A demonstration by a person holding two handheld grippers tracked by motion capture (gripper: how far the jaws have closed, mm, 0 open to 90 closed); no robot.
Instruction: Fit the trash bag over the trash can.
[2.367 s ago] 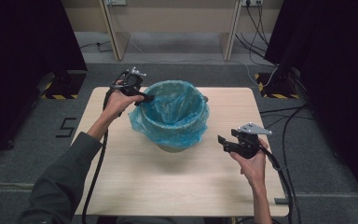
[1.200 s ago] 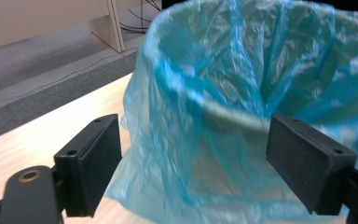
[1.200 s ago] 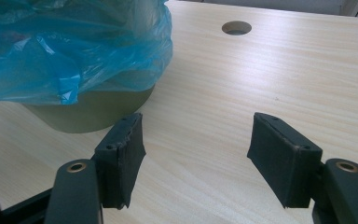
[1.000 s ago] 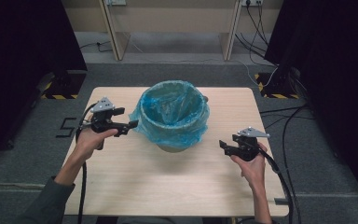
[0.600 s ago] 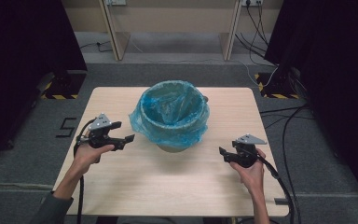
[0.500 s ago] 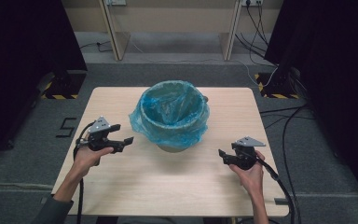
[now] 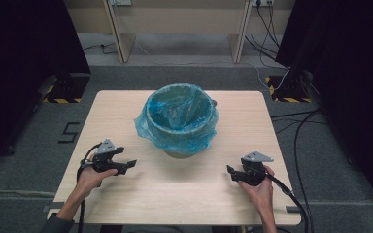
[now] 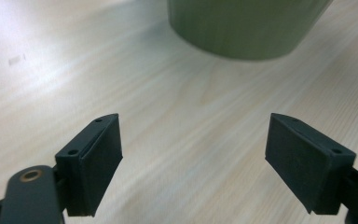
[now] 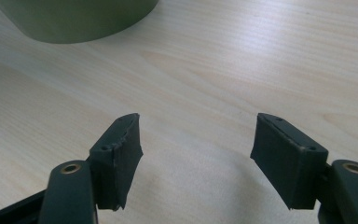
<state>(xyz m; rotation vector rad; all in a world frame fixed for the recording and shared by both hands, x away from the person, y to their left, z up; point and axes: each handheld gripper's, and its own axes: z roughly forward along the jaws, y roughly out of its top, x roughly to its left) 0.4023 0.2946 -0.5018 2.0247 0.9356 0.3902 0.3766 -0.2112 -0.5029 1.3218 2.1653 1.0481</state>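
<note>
Both grippers — left gripper, right gripper — hover low, fingers open and empty. Risk: a careless swing snags the blue liner — tipping the bin off the worktop.

Bin mid-table, left tongs and right tongs flanking

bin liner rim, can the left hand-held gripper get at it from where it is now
Probably yes. The left hand-held gripper has open, empty jaws and only bare table lies between it and the blue bin liner, whose overhang faces it.
</note>
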